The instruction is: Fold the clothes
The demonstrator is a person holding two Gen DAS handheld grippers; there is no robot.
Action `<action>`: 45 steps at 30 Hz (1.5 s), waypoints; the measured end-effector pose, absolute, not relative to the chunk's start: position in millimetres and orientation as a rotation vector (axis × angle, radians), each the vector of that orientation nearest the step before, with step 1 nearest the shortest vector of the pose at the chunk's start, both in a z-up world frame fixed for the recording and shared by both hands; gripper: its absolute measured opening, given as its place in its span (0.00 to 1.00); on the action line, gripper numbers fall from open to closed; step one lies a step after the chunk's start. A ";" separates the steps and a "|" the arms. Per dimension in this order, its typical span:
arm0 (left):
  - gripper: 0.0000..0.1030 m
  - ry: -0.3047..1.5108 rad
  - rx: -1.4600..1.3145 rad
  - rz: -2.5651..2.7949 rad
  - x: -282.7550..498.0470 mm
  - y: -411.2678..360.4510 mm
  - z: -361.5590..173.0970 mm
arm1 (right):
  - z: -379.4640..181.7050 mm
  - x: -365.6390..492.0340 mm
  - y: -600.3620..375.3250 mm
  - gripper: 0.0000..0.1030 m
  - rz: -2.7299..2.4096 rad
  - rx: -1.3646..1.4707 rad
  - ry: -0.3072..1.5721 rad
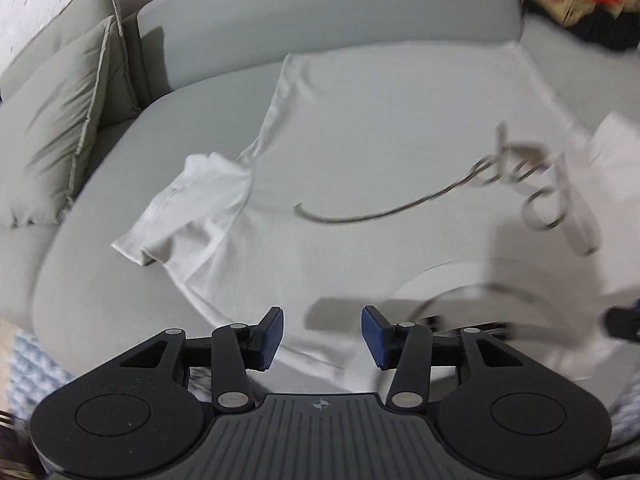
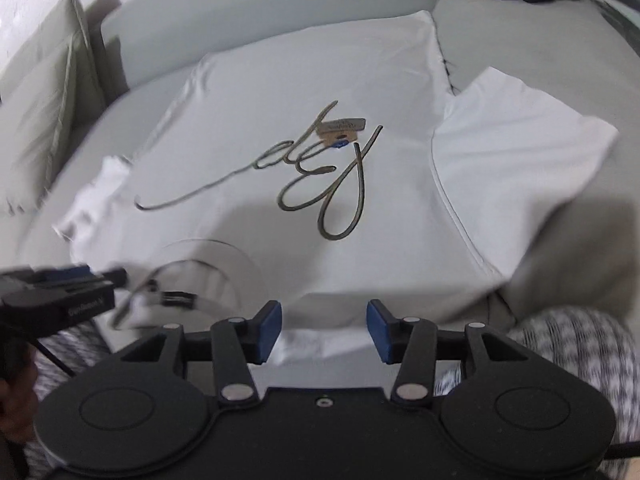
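A white T-shirt (image 2: 304,80) was spread flat, print upward, across the sofa seat (image 1: 100,216), its collar at the front edge, one sleeve bunched toward the cushion end and the other laid out flat. The left gripper (image 1: 322,338) and right gripper (image 2: 324,330) were held near the collar, jaws apart and nothing between them. For a clean fold, the bunched sleeve would best be smoothed and both shoulders pinched evenly.
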State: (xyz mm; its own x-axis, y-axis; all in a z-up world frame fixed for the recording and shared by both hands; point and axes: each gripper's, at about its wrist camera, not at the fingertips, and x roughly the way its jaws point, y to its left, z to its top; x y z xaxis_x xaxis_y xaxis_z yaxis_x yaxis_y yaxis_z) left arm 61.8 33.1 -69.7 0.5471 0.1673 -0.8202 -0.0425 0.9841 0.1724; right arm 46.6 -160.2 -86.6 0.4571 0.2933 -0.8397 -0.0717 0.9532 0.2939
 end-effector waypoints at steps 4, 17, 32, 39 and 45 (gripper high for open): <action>0.45 0.886 0.111 0.093 54.0 22.3 -49.8 | -68.2 37.7 -173.5 0.47 0.191 0.258 1.012; 0.45 0.815 0.076 0.106 55.4 21.3 -33.0 | -61.3 49.6 -182.3 0.51 0.165 0.295 0.980; 0.46 0.938 0.078 0.014 69.4 17.8 -64.7 | -59.2 54.0 -259.9 0.68 -0.044 0.502 0.779; 0.46 0.960 0.088 0.006 68.4 19.2 -72.4 | -92.9 67.8 -347.7 0.40 -0.226 0.684 0.699; 0.47 0.963 0.086 0.015 66.7 20.3 -71.1 | -117.7 88.3 -374.9 0.34 -0.177 0.861 0.664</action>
